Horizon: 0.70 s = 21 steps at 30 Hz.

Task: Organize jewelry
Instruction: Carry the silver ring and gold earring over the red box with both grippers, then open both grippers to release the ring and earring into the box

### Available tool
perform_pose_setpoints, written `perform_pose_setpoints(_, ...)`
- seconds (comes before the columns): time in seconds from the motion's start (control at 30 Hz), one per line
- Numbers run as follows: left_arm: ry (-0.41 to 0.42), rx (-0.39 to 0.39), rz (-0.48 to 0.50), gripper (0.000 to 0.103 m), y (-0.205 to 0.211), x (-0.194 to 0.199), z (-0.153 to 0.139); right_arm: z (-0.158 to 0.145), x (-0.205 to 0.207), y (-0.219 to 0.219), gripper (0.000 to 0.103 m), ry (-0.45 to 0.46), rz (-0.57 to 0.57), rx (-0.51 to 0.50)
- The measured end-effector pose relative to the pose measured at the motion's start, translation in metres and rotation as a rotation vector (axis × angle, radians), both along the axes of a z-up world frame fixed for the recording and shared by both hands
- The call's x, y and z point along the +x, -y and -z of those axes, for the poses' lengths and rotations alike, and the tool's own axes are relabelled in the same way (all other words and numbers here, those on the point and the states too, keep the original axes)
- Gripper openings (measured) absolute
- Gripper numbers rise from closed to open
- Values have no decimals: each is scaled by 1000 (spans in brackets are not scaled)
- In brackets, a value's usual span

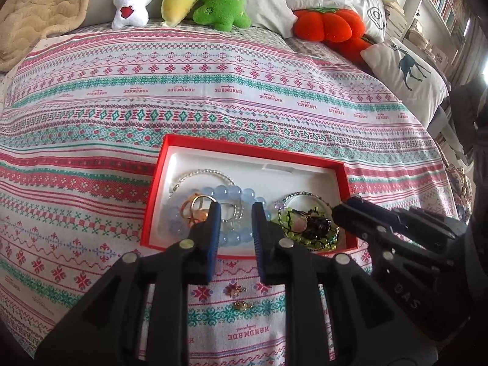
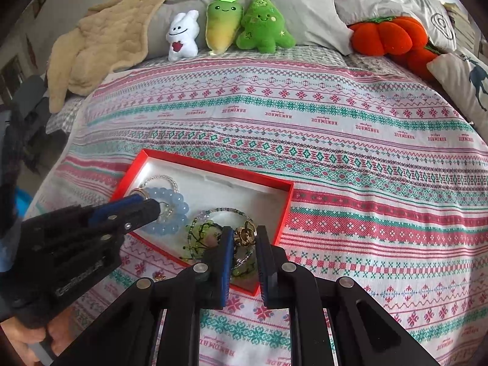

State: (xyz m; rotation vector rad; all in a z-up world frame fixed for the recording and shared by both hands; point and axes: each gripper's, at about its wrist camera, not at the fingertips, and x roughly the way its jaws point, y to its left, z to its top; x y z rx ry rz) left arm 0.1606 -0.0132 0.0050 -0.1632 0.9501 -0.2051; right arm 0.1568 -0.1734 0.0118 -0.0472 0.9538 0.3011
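Note:
A red box (image 1: 244, 149) with a white liner lies on the patterned bedspread. It holds a blue bead bracelet (image 1: 231, 190), a silver bead bracelet (image 1: 201, 174), a green bead bracelet (image 1: 289, 216) and a gold ring (image 1: 196, 210). My left gripper (image 1: 236, 210) hovers over the blue bracelet, open, with the gold ring just outside its left finger. My right gripper (image 2: 245, 235) is over the box's near right part, shut on a small gold ornament (image 2: 245, 237). Two small gold earrings (image 1: 235, 289) lie on the cloth in front of the box.
Plush toys stand along the far edge: a white bunny (image 2: 183, 36), a carrot (image 2: 221, 24), a green tree (image 2: 263, 26) and an orange pumpkin (image 2: 387, 35). Pillows (image 1: 405, 70) sit on the right and a beige blanket (image 2: 100, 39) on the left. A hand (image 2: 24, 341) holds the left gripper.

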Motion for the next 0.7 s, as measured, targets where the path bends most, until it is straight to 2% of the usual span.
perform_pose_setpoints(0.27, 55, 44, 15, 25, -12, -20, -20, 5, 12, -1, 15, 6, -5, -1)
perform_pose_setpoints(0.6, 42, 78, -3, 30, -32, -33, -20, 7, 17, -2, 15, 25, 7, -33)
perform_pose_setpoints(0.7, 41, 85, -11, 36, -37, -37, -20, 5, 16, -3, 16, 45, 14, -45)
